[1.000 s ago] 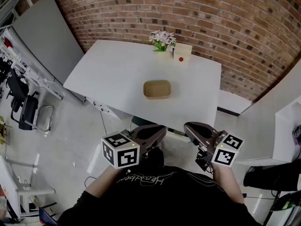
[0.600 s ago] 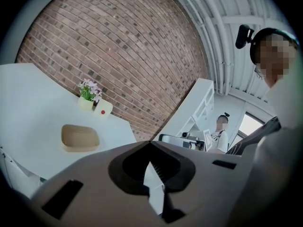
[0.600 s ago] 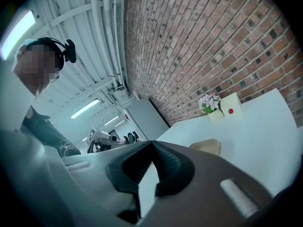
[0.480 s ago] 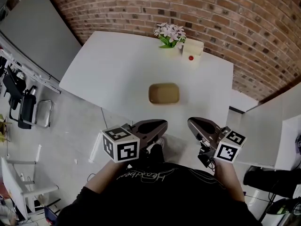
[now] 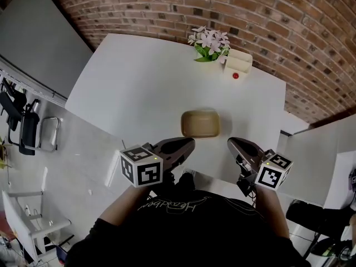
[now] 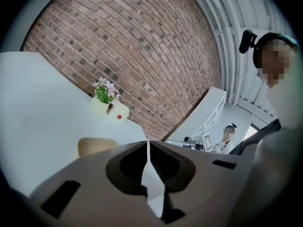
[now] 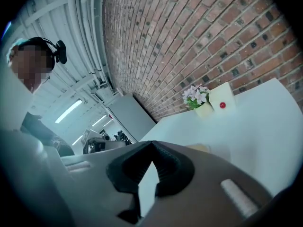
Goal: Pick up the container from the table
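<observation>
Sitting mouth-up near the front edge of the surface, the tan container is looking empty, with its long axis running left to right. I am holding my left hand-held gripper and right hand-held gripper just before it, both with jaws closed on nothing.

Right gripper, jaws together, empty; tan container beyond on white table.

Ahead of the grey-brown left gripper and right gripper, whose cubes carry black-and-white square markers: a tan rounded container on a plain white table, pink flowers with green leaves, a cream box with a red dot, and a red-brown brick wall.
</observation>
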Tool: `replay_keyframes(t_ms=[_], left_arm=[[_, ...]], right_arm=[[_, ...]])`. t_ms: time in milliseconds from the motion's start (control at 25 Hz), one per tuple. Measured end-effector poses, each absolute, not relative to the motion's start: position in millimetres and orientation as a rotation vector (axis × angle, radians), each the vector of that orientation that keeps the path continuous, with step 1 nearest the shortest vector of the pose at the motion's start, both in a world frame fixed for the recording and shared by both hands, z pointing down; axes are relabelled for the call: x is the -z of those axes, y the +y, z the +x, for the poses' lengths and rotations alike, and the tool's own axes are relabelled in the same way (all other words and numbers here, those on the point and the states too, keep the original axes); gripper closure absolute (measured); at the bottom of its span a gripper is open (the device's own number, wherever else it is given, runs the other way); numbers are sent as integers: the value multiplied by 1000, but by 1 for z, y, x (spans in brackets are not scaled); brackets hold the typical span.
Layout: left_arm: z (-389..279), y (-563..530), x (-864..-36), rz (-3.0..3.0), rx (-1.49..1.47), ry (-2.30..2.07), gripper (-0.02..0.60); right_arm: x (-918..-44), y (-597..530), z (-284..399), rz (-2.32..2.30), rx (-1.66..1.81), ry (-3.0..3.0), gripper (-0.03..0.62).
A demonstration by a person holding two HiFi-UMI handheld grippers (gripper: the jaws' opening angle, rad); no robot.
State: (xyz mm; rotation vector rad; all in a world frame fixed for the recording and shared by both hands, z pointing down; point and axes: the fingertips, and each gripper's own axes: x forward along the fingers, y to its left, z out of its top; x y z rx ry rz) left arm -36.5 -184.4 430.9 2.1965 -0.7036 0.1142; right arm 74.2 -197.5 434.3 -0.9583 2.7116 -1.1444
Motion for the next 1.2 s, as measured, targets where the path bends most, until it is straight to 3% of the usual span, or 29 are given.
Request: replay_keyframes(t_ms=[360, 720, 1200], left_arm=[[-66, -228, -481, 2086, -204, -714, 574], [-89, -252, -542, 1921, -284, -722, 510], [-92, -269, -598, 1760, -316, -666, 482]], right_arm=[[-472, -231, 73, -1035, 1242, 2717, 589], [-523, -253, 85, -1156, 1356, 2693, 586], [-577, -281, 90, -1297, 1494, 2643, 493]])
